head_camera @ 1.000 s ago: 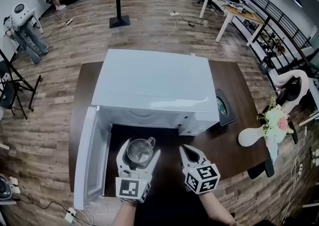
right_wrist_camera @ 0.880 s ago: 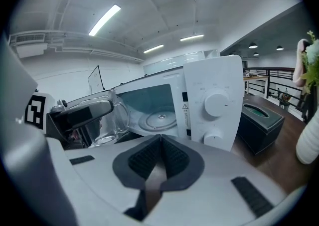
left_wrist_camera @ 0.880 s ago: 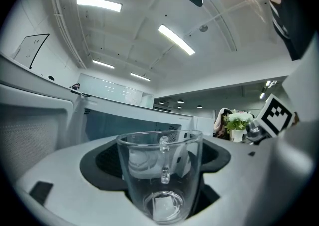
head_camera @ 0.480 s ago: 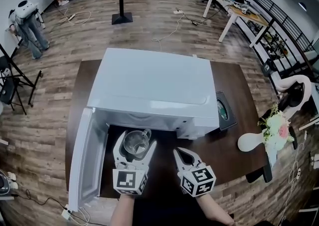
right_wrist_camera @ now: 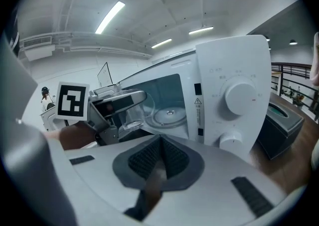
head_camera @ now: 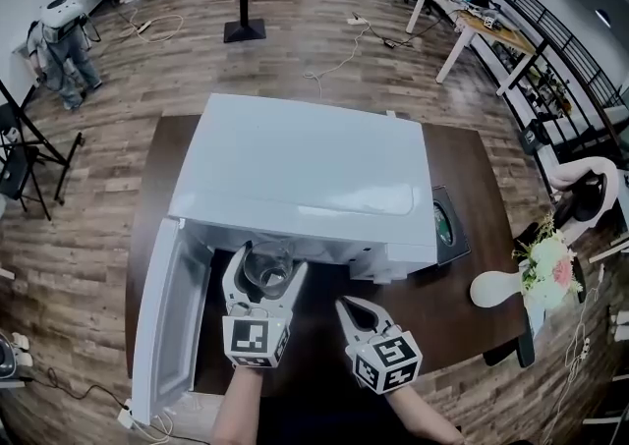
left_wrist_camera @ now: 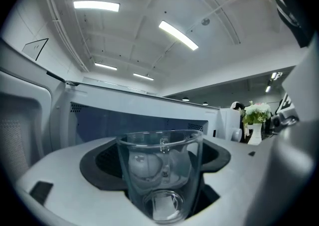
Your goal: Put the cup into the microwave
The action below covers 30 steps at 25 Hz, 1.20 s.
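Note:
A clear glass cup (head_camera: pixel 267 270) (left_wrist_camera: pixel 160 175) (right_wrist_camera: pixel 130 113) with a handle is clamped between the jaws of my left gripper (head_camera: pixel 264 276) (right_wrist_camera: pixel 115 105). It hangs at the mouth of the white microwave (head_camera: pixel 305 183) (right_wrist_camera: pixel 219 90), right under the top front edge. The microwave door (head_camera: pixel 162 320) stands swung open to the left. Inside, a glass turntable (right_wrist_camera: pixel 169 116) shows. My right gripper (head_camera: pixel 359 319) (right_wrist_camera: pixel 158 156) is shut with nothing in it, in front of the control panel and right of the left one.
The microwave stands on a dark brown table (head_camera: pixel 472 178). A dark box (head_camera: pixel 444 225) (right_wrist_camera: pixel 281 120) sits right of it. A white vase with flowers (head_camera: pixel 536 261) stands at the table's right edge. Two knobs (right_wrist_camera: pixel 240 98) are on the microwave panel.
My left gripper has carried the cup forward to the microwave opening, now partly under its top edge. The right gripper drifted slightly left and nearer me.

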{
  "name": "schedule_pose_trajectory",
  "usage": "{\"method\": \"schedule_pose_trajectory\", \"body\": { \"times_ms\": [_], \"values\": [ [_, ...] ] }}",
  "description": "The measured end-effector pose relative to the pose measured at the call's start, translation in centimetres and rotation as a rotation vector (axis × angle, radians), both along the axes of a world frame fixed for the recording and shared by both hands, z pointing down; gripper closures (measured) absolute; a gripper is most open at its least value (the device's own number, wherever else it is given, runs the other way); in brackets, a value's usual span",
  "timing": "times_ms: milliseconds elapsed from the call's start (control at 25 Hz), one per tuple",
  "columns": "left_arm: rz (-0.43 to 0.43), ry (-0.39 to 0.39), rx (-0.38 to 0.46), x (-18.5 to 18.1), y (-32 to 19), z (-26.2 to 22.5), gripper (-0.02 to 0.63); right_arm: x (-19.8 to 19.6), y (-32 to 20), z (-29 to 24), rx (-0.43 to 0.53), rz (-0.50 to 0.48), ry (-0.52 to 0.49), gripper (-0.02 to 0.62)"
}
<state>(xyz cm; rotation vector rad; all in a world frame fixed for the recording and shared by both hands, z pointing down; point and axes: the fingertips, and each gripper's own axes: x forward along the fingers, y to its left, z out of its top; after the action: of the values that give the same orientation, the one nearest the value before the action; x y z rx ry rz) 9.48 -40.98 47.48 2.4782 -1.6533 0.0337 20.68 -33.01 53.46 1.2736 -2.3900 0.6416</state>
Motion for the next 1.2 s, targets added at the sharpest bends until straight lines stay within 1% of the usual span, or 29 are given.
{"method": "schedule_pose_trajectory", "body": {
  "times_ms": [360, 560, 720, 1000, 1200],
  "values": [
    [-0.013, -0.031, -0.005, -0.2, -3.6, 1.8, 0.201, -0.7, -0.3, 0.9, -0.023, -0.027, 0.012, 0.601],
    [-0.003, -0.078, 0.02, -0.1, -5.5, 2.5, 0.201, -0.7, -0.7, 1.4, -0.028, -0.029, 0.026, 0.601],
    [-0.003, -0.09, 0.037, -0.5, -6.9, 3.0, 0.201, -0.9, -0.7, 1.7, -0.037, -0.03, 0.032, 0.601],
    [0.03, -0.129, 0.064, -0.3, -9.1, 3.9, 0.201, -1.3, -1.0, 2.0, -0.036, -0.023, 0.041, 0.601],
    [0.041, -0.134, 0.084, 0.2, -10.4, 4.1, 0.201, -1.3, -1.1, 1.9, -0.023, -0.02, 0.057, 0.601]
  ]
}}
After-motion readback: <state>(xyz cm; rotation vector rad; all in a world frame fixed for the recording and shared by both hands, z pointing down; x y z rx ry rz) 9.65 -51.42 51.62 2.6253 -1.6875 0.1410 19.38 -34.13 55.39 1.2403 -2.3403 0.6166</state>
